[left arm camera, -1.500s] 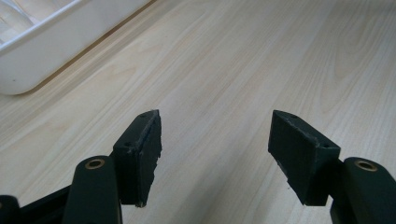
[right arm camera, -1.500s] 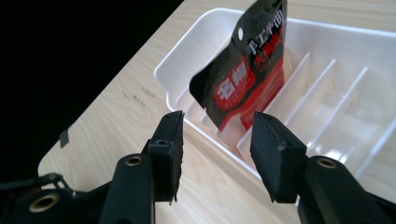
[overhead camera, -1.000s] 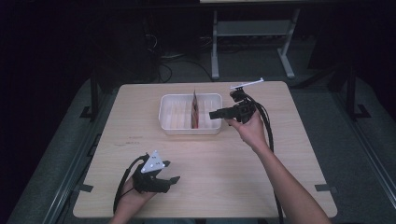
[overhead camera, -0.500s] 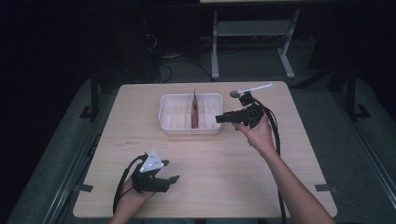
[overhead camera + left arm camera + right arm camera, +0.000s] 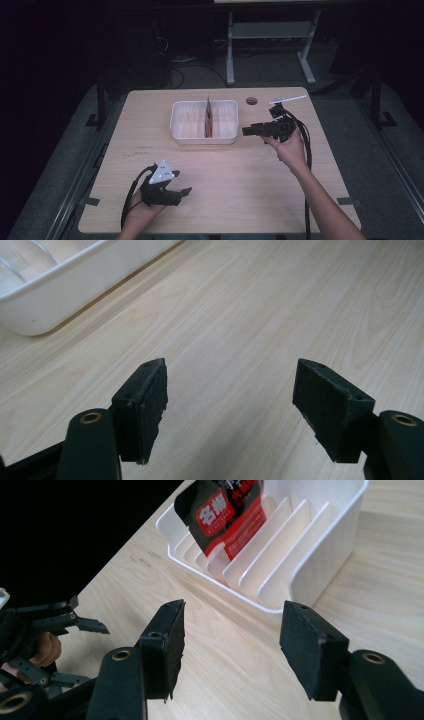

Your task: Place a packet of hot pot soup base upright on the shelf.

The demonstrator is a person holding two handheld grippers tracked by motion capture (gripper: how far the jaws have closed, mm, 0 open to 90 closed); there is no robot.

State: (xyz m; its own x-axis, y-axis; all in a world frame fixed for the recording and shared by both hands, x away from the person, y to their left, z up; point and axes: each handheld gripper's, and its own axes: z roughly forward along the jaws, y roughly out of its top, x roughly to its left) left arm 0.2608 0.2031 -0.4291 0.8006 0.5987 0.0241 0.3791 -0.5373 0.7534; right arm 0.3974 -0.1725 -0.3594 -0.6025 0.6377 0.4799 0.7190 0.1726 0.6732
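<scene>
My left tongs (image 5: 187,191) rest on the counter (image 5: 235,170), well short of the tray (image 5: 204,136), spread apart with nothing between, having just been opening. My right tongs (image 5: 246,131) hover just beside the tray, also just widened, empty. A red-and-black packet (image 5: 225,515) stands upright between the tray's white dividers.

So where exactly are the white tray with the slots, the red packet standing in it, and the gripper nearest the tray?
white slotted tray (image 5: 176,131): high view, on its left wall.
red and black packet (image 5: 226,511): right gripper view, on its printed face.
right gripper (image 5: 246,131): high view, between its open jaw tips.
</scene>
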